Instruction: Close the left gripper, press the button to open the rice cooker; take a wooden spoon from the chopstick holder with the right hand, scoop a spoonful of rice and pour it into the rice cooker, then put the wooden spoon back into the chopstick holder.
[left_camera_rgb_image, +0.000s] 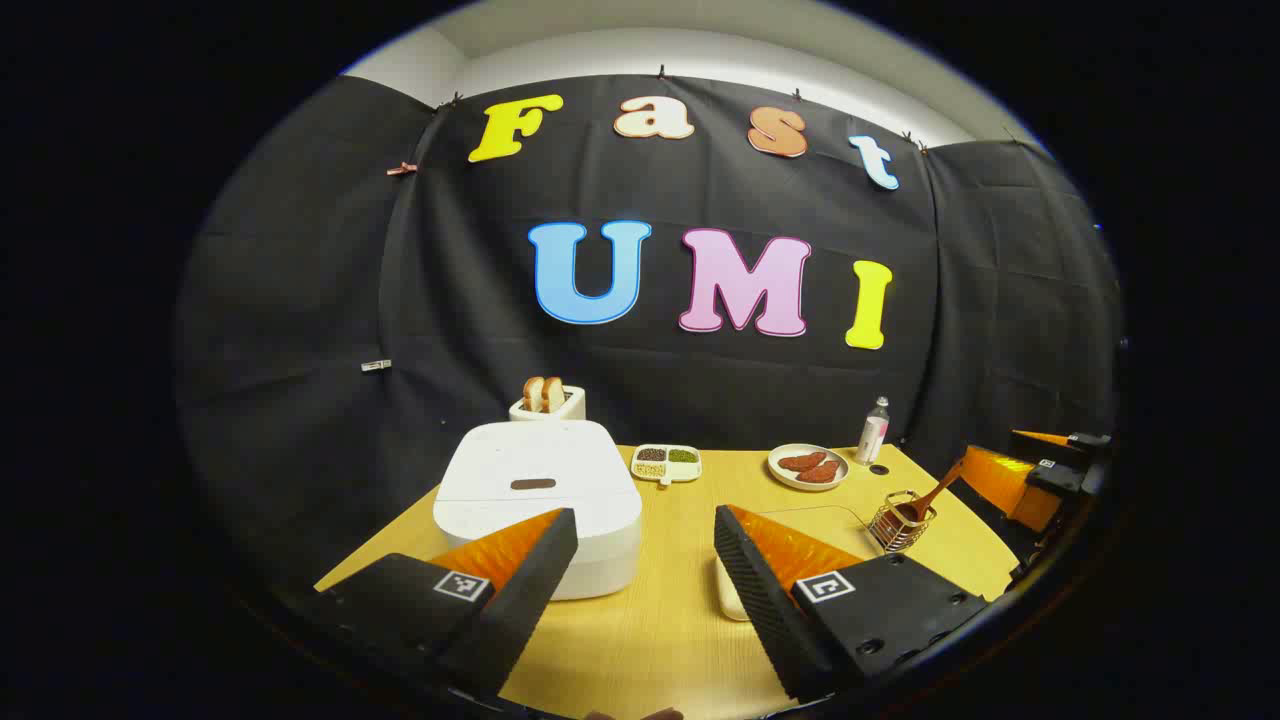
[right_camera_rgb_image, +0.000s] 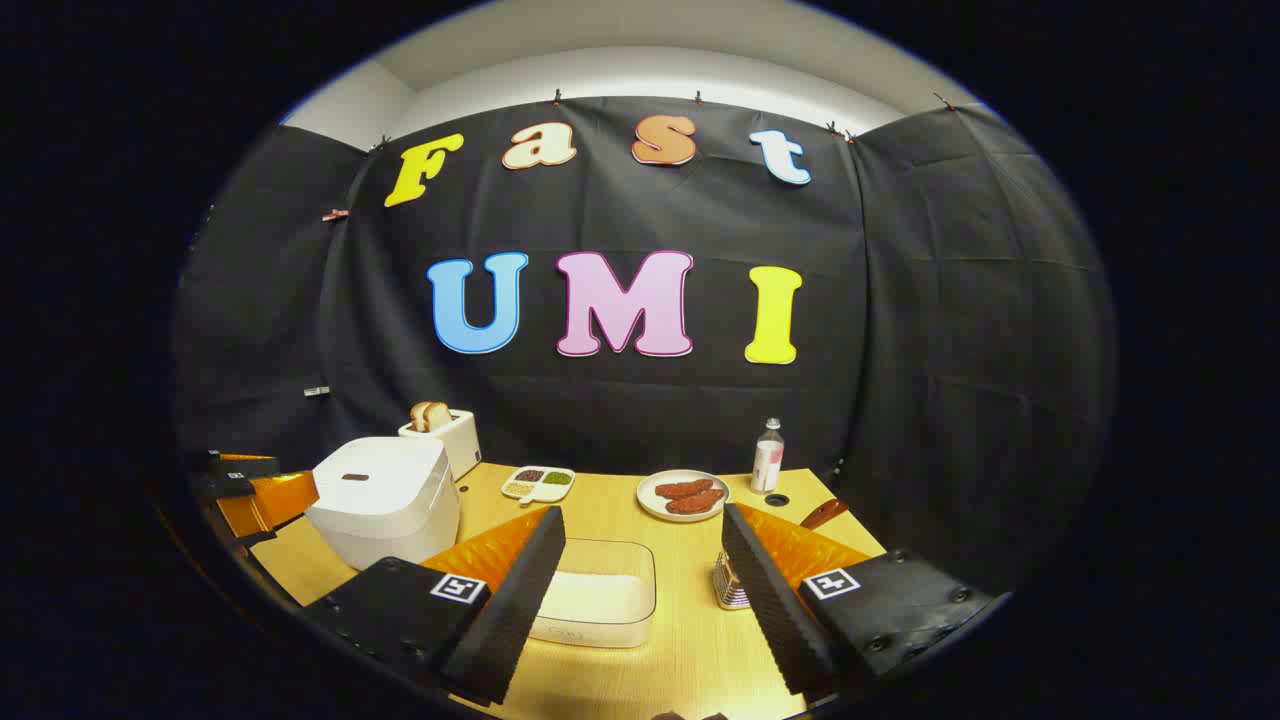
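while the rice cooker (left_camera_rgb_image: 540, 500) sits lid-down at the left of the worktop (left_camera_rgb_image: 660, 620), the task looks barely begun. the left hand-held gripper (left_camera_rgb_image: 645, 560) hovers in front of it, jaws spread wide and empty; it must first close, then press the dark button (left_camera_rgb_image: 532, 484) on the lid. the right hand-held gripper (right_camera_rgb_image: 640, 565) is likewise wide open and holds nothing, above the rice tray (right_camera_rgb_image: 598, 600). the wooden spoon (left_camera_rgb_image: 930, 497) stands in the chopstick holder (left_camera_rgb_image: 900, 522) at the right, long axis leaning, handle up and to the right.
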